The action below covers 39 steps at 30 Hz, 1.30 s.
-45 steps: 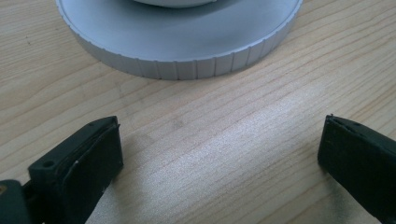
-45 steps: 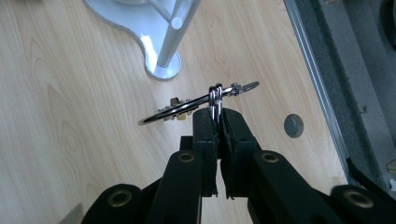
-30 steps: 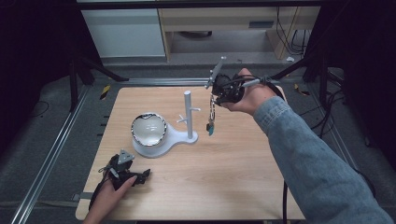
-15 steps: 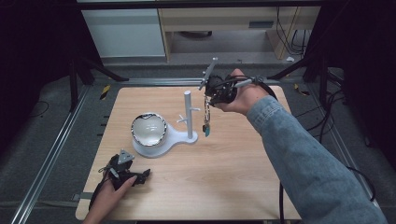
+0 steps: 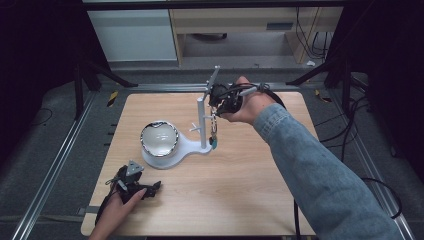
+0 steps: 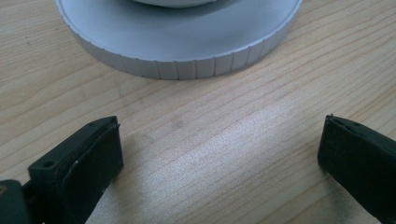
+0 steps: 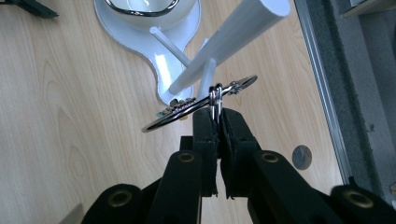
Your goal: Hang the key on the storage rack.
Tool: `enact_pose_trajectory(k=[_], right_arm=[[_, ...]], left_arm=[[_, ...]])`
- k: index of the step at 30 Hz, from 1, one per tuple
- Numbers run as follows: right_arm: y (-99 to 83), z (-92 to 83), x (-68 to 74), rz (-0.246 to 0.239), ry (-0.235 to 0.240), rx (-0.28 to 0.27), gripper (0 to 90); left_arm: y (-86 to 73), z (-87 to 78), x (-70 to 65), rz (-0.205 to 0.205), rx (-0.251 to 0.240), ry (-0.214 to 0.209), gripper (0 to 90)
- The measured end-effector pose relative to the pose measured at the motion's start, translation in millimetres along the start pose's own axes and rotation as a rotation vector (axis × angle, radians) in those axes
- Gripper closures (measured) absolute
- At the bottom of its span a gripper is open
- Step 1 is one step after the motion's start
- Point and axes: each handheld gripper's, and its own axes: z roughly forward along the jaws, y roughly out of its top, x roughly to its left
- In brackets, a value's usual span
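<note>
A white stand (image 5: 202, 125) with a tall post and short side pegs rises from a flat white base (image 5: 192, 147); a shiny round bowl (image 5: 159, 138) sits on that base. My right gripper (image 5: 218, 102) is beside the post's top, shut on a metal keychain (image 5: 214, 131) that dangles down with a teal charm at its end. In the right gripper view the pads pinch the keychain's small rings (image 7: 215, 99) right by a peg (image 7: 207, 79) of the post (image 7: 233, 42). At the table's near left my left gripper (image 5: 150, 189) lies open, facing the base rim (image 6: 187, 65).
The wooden table (image 5: 240, 200) has free room at the front and right. Metal rails (image 5: 55, 165) run along its left side, and cables (image 5: 350, 135) trail to the right. Dark frame legs and a cabinet stand behind the table's far edge.
My right gripper has carried the keychain leftward until it hangs against the stand's post. The left gripper has stayed where it was.
</note>
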Motion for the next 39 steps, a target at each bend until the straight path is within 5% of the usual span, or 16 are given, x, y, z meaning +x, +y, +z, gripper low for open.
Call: enact_pose_trajectory(k=[29, 39], right_arm=[[10.9, 14.8, -6.8, 0.006, 0.034, 0.037, 85.2], [10.0, 15.6, -16.9, 0.050, 0.032, -0.004, 80.6]], left_arm=[[-0.2, -0.2, 0.0, 0.002, 0.001, -0.002, 0.0], [-0.2, -0.6, 0.1, 0.008, 0.004, -0.004, 0.0]])
